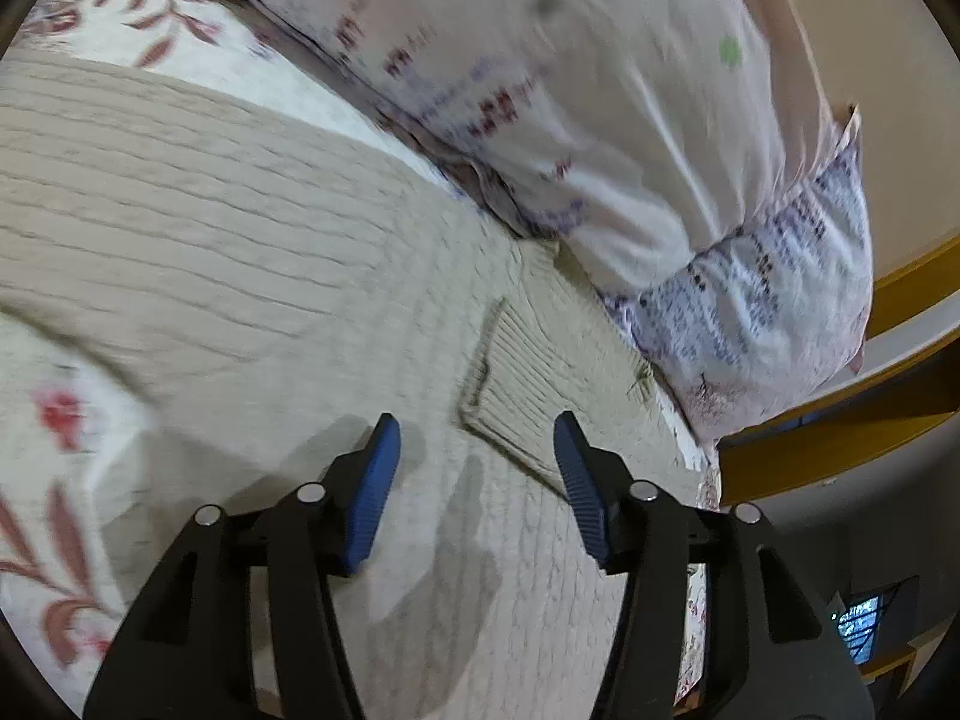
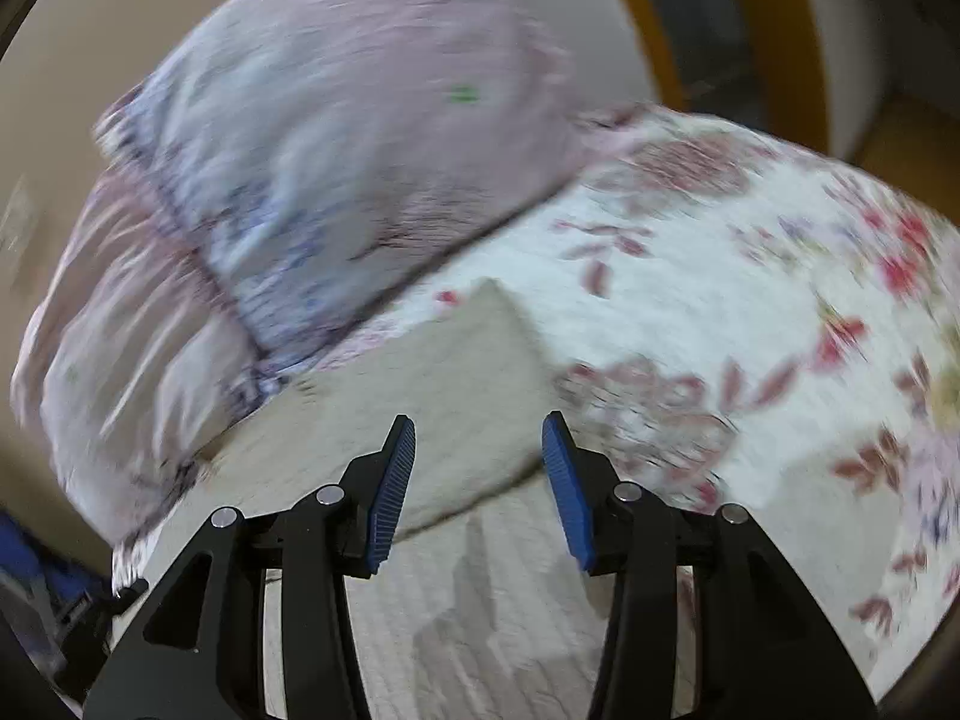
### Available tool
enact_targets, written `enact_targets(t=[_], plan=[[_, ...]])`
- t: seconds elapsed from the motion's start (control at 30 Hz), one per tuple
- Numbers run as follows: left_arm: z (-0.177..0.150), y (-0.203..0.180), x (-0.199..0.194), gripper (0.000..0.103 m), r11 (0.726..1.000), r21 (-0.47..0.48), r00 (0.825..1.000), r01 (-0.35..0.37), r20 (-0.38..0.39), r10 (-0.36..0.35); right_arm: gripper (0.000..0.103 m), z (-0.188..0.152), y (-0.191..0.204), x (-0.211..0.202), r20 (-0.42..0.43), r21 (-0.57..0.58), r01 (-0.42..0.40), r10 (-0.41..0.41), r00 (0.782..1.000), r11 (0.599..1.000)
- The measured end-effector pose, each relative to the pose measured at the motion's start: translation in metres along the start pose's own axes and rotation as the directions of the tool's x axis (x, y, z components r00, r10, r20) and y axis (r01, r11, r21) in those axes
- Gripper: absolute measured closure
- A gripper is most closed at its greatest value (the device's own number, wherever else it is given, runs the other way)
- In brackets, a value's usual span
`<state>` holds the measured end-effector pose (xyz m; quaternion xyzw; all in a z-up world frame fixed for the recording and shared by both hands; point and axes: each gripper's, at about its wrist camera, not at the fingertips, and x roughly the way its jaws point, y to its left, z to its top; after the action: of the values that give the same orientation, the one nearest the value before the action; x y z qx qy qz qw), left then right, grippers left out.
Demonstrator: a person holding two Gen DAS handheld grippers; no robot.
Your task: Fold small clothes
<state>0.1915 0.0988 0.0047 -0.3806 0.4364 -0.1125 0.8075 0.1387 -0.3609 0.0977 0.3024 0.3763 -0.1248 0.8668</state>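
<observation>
A beige knitted sweater (image 1: 228, 204) lies spread on a floral bedspread (image 1: 66, 480), with a ribbed cuff or hem (image 1: 522, 396) folded over near its right end. My left gripper (image 1: 477, 426) is open and empty, hovering just above the sweater near that cuff. In the right wrist view the sweater (image 2: 444, 396) shows as a folded beige patch with a corner pointing up. My right gripper (image 2: 478, 426) is open and empty just above it. Both views are motion-blurred.
A large pale patterned pillow (image 1: 600, 108) lies along the sweater's far edge; it also shows in the right wrist view (image 2: 312, 180). The floral bedspread (image 2: 750, 330) spreads to the right. A yellow wooden frame (image 1: 840, 420) runs past the bed's edge.
</observation>
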Motion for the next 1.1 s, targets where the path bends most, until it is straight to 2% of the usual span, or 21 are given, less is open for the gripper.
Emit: enact_targets(t=[0.1,0.2,0.23,0.3,0.33,0.37,0.43,0.5,0.7,0.9,0.97,1.0,1.03,1.1], plan=[[0.001,0.016,-0.029,0.039,1.000,0.003,0.999,-0.009,0.045,0.008,0.057,-0.007,0.019,0.023,-0.112,-0.056,-0.065,0.059,0.992,0.996],[0.001,0.033,-0.058,0.031,0.999,0.001,0.994,-0.051,0.099,0.050,0.057,-0.021,0.042,0.046,-0.197,-0.118,-0.096,0.072,0.978,0.988],[0.001,0.042,-0.072,0.029,0.997,-0.005,0.988,-0.081,0.130,0.081,0.055,-0.025,0.048,0.050,-0.213,-0.133,-0.101,0.071,0.974,0.986],[0.001,0.057,-0.091,0.027,0.991,-0.017,0.976,-0.131,0.174,0.132,0.044,-0.035,0.060,0.063,-0.263,-0.169,-0.106,0.059,0.963,0.980],[0.003,0.069,-0.103,0.027,0.985,-0.043,0.966,-0.165,0.193,0.170,0.039,-0.038,0.065,0.070,-0.287,-0.189,-0.097,0.040,0.957,0.977],[0.004,0.078,-0.110,0.027,0.982,-0.066,0.961,-0.179,0.201,0.188,0.039,-0.044,0.070,0.078,-0.312,-0.224,-0.082,0.008,0.950,0.971],[0.006,0.098,-0.122,0.027,0.973,-0.120,0.953,-0.199,0.207,0.220,0.037,-0.050,0.077,0.077,-0.287,-0.265,-0.063,-0.016,0.958,0.962],[0.009,0.115,-0.129,0.027,0.960,-0.169,0.944,-0.225,0.206,0.257,0.035,-0.051,0.076,0.075,-0.298,-0.245,-0.088,0.012,0.954,0.965],[0.023,0.148,-0.141,0.033,0.937,-0.333,0.946,-0.110,0.252,0.201,0.035,-0.051,0.065,0.072,-0.314,-0.188,-0.118,0.054,0.948,0.975],[0.038,0.164,-0.136,0.061,0.915,-0.398,0.945,-0.070,0.268,0.189,0.035,-0.054,0.063,0.072,-0.317,-0.180,-0.130,0.068,0.946,0.975],[0.041,0.172,-0.136,0.076,0.907,-0.418,0.947,-0.054,0.266,0.179,0.035,-0.054,0.063,0.072,-0.316,-0.174,-0.133,0.073,0.946,0.976],[0.043,0.175,-0.134,0.080,0.904,-0.425,0.949,-0.043,0.265,0.170,0.035,-0.054,0.063,0.072,-0.316,-0.174,-0.135,0.074,0.946,0.976],[0.045,0.177,-0.133,0.090,0.901,-0.432,0.951,-0.038,0.263,0.166,0.035,-0.053,0.063,0.072,-0.316,-0.172,-0.139,0.079,0.946,0.975],[0.047,0.178,-0.132,0.094,0.904,-0.427,0.950,-0.025,0.271,0.154,0.035,-0.053,0.063,0.072,-0.314,-0.172,-0.143,0.084,0.946,0.975]])
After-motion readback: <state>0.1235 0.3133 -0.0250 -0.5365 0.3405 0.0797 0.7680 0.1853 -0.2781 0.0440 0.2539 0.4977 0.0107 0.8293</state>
